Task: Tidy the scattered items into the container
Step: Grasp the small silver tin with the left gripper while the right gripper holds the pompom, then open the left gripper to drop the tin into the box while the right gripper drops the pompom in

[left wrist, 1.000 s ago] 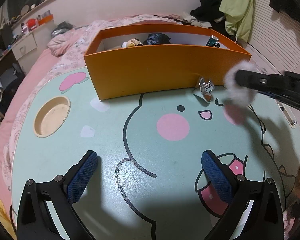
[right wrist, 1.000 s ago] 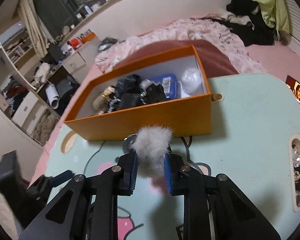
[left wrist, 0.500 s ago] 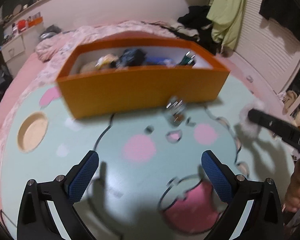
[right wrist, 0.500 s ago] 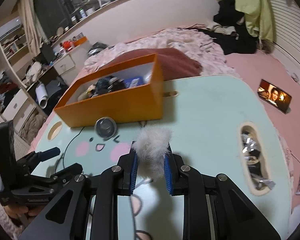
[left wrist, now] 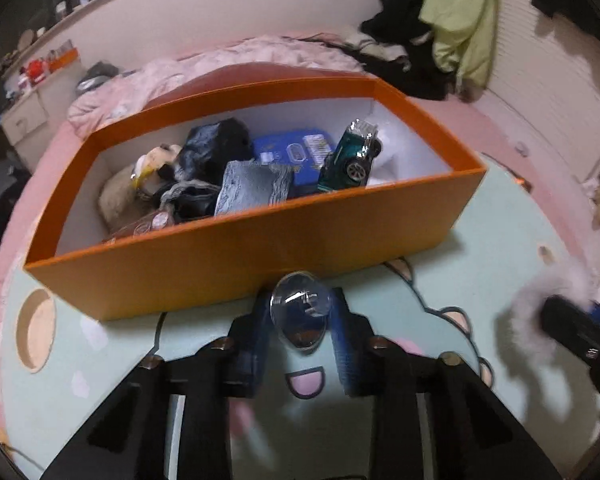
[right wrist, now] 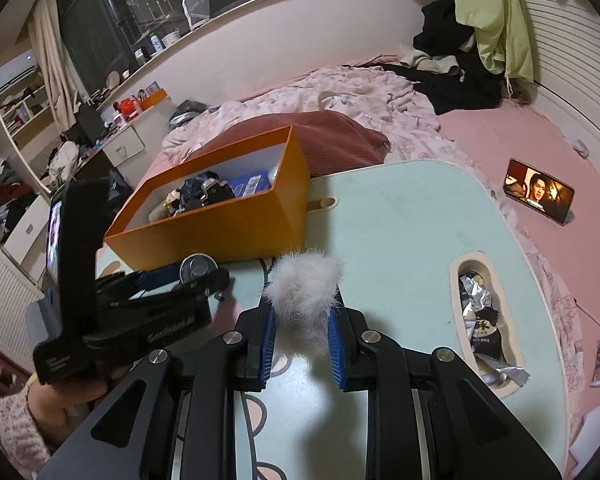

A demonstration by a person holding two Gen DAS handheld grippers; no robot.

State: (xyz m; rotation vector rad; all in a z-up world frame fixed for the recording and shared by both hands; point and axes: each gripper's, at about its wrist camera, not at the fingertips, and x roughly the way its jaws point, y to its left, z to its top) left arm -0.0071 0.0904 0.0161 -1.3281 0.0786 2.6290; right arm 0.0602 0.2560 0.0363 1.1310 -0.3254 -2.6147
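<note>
My left gripper (left wrist: 301,322) is shut on a clear round dome-shaped item (left wrist: 301,305), just in front of the near wall of the orange box (left wrist: 260,248). The box holds a green toy car (left wrist: 350,156), a blue packet (left wrist: 292,152), dark cloth and a plush. In the right wrist view my right gripper (right wrist: 302,316) is shut on a white fluffy pompom (right wrist: 304,286), above the mint table (right wrist: 400,220), to the right of the orange box (right wrist: 220,224). The left gripper (right wrist: 192,276) shows there with the clear item (right wrist: 198,267). The pompom also shows at the right of the left wrist view (left wrist: 540,300).
The table has a round cup hole (left wrist: 36,330) at the left and an oval slot (right wrist: 484,320) holding foil wrappers at the right. A phone (right wrist: 538,191) lies on the pink bed beyond. Bedding and clothes lie behind the box.
My left gripper moved forward and closed on the clear round item beside the box. My right gripper drew back to the right, still holding the pompom.
</note>
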